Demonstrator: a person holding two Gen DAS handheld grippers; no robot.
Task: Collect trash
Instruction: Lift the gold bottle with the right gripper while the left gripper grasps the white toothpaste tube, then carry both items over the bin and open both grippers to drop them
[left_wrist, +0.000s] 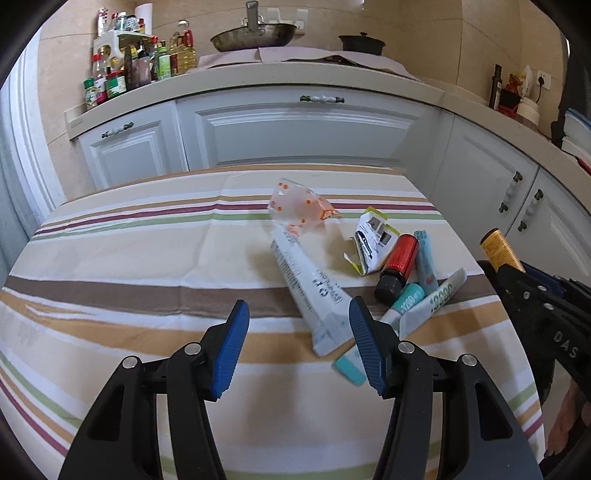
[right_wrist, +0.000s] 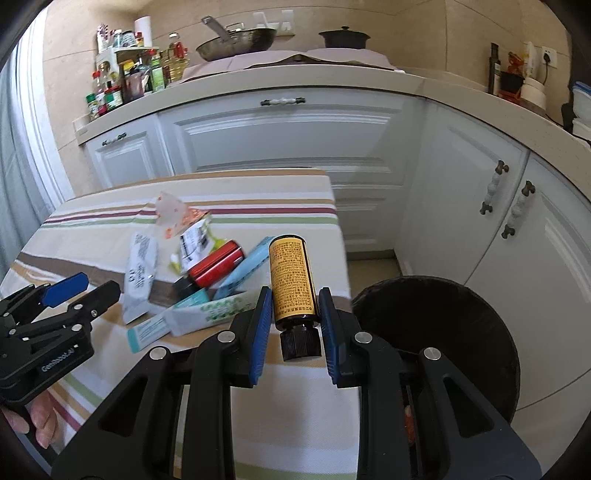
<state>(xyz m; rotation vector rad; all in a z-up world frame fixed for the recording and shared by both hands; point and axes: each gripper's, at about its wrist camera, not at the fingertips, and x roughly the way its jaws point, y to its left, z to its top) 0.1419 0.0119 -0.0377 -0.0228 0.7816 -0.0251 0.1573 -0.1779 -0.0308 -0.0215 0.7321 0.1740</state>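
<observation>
One yellow bottle (right_wrist: 292, 278) is clamped in the right claw (right_wrist: 293, 325), beside the black bin (right_wrist: 461, 332). Left claw (left_wrist: 299, 347) gapes empty over one red bottle (left_wrist: 399, 264) near the counter (left_wrist: 147, 258) edge.

- The left gripper (right_wrist: 64, 291) body carries "GenRobot.AI".
- A teal tube (left_wrist: 406, 301) at 3 o'clock reads "1200".
- The right gripper (left_wrist: 532, 291) arm shows "DAS".
</observation>
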